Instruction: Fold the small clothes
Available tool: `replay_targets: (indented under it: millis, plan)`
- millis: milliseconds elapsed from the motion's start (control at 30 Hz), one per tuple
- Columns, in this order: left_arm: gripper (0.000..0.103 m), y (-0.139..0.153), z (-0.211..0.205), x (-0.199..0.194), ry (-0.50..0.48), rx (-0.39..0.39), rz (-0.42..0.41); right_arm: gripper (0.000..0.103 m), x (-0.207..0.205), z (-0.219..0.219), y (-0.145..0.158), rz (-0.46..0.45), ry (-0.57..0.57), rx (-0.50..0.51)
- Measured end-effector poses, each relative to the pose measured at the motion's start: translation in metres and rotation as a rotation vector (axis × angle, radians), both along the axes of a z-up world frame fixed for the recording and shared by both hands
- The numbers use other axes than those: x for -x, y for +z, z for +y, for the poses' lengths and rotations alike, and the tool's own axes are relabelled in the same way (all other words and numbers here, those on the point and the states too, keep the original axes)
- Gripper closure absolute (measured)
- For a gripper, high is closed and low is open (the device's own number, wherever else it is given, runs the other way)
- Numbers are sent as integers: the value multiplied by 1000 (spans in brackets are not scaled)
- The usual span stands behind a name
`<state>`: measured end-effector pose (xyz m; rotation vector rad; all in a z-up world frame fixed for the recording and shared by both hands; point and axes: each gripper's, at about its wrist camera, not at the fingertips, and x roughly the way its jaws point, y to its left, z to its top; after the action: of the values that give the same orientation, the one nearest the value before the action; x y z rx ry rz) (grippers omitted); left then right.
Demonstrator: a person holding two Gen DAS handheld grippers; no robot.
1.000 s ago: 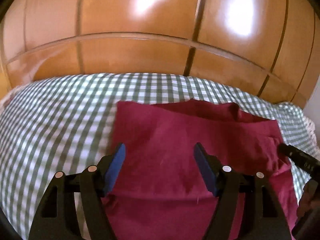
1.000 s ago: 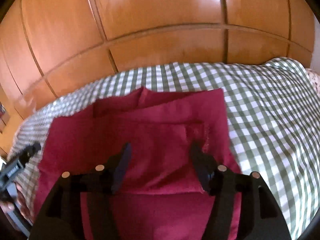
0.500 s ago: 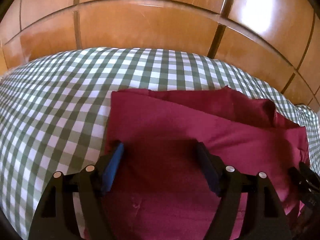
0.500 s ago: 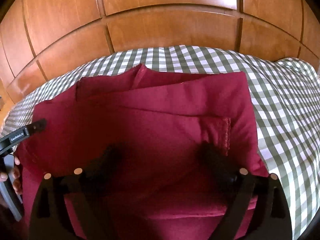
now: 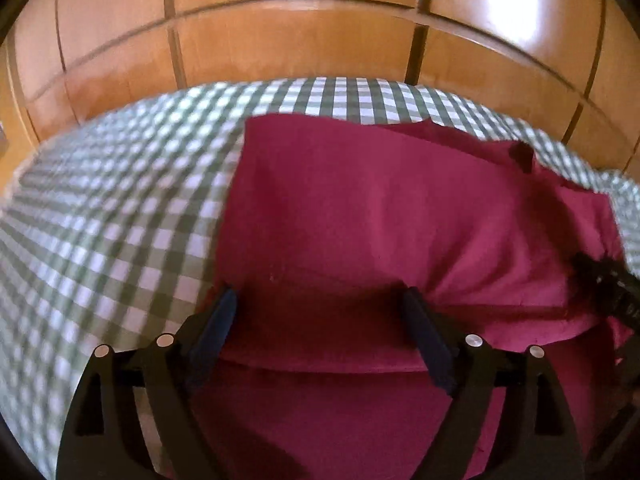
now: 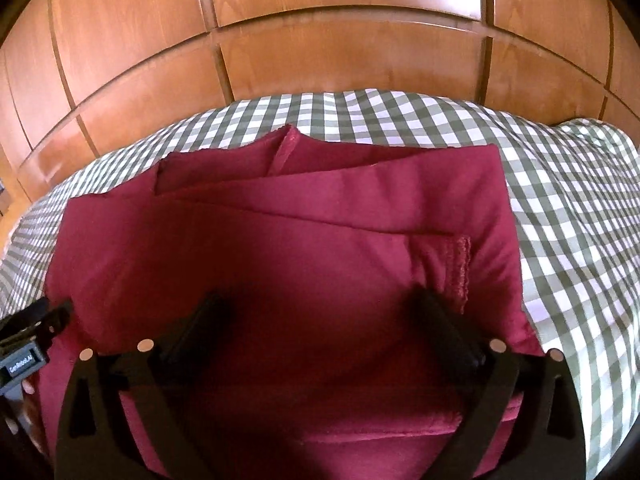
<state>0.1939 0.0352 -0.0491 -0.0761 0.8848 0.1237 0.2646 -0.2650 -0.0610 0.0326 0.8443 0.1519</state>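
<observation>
A dark red garment (image 6: pixel 288 264) is lying in several folded layers on a bed covered by a green-and-white checked sheet (image 5: pixel 120 200), with wooden wardrobe doors (image 6: pixel 320 40) standing behind the bed. Both grippers are hovering over the near part of the garment, each with its fingers spread wide and gripping nothing. The left gripper (image 5: pixel 320 320) is sitting over the garment's left near edge, one finger (image 5: pixel 216 324) lying close to where red cloth meets the sheet; the right gripper (image 6: pixel 324 328) is sitting over the right near part, beside a stitched hem (image 6: pixel 464 272) that is facing up. This paired placement seems chosen so each tool can take one near corner — a grasp at both ends would let the layers turn over evenly. Whether the fingertips are touching the cloth cannot be told. The folding appears partly done, the far layers already stacked.
</observation>
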Motion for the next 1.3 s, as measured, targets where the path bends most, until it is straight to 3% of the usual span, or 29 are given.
replay_targets:
  millis: [233,400,600,1100,1300]
  plan:
    - [19,22,7,49,-11,-23,-40,2,58,-9,18,1,-19,-38]
    - [15,31,11,93,-8,4,-69,2,102,-18,0,81,-30,-69]
    - [15,32,13,127,-12,14,-76,2,145,-16,-8,78,21,-17]
    - [15,27,20,171,-41,18,-61,2,174,-23,-15,93,50,-29]
    - [15,19,21,178,-72,33,-19,2,190,-27,-8,107,75,-43]
